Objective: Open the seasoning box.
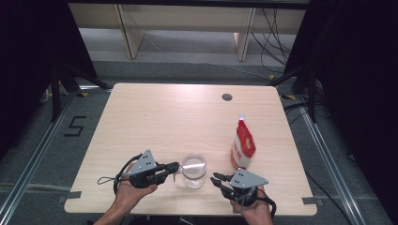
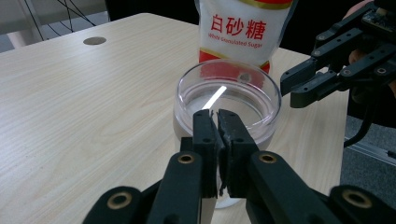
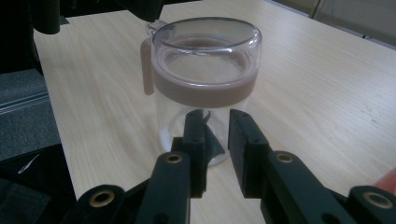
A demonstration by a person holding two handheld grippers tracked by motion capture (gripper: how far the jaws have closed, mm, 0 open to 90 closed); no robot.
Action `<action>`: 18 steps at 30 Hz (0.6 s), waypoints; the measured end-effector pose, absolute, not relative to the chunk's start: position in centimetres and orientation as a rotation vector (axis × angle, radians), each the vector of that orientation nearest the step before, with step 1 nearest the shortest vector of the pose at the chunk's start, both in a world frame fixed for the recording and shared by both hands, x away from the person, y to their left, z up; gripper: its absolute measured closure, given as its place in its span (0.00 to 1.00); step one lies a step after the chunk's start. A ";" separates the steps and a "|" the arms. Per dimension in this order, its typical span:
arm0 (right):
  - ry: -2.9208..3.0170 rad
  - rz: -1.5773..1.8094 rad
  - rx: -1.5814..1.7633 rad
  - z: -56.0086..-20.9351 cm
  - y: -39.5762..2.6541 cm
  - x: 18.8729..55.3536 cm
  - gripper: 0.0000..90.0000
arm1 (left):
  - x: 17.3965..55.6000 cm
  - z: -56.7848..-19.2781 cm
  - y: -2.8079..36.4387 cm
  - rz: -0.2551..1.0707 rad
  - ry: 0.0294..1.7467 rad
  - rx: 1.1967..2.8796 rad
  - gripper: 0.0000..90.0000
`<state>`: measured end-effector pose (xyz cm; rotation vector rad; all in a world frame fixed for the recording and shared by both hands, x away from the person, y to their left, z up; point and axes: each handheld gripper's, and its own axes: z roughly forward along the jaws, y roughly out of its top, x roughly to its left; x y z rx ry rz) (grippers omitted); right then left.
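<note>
- A clear glass jar (image 1: 194, 169) with a brownish band under its rim and a small handle stands upright on the table (image 1: 155, 117), close to the near edge and about midway along it.
- The left tool (image 1: 174, 166) lies level on the jar's left side, its 2 jaws pressed together at the handle; in the left gripper view the left tool (image 2: 217, 122) meets right at the jar's (image 2: 229, 100) near wall, though whether the handle is pinched between the jaws is hard to tell.
- The right tool (image 1: 217, 178) sits just to the jar's right, near the table's near edge, its jaws a narrow gap apart with nothing between them.
- In the right gripper view the right tool (image 3: 217, 122) points at the lower glass wall of the jar (image 3: 205, 74), short of touching.
- A red-and-white bag of white sugar (image 1: 242, 146) stands upright behind the right tool, toward the table's right edge.
</note>
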<state>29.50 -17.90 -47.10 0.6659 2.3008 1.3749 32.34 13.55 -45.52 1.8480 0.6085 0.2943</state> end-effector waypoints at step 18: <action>2.280 1.403 0.658 -46.9 -17.1 30.5 0.97 | 32.3 -45.6 13.6 0.308 0.602 1.853 0.96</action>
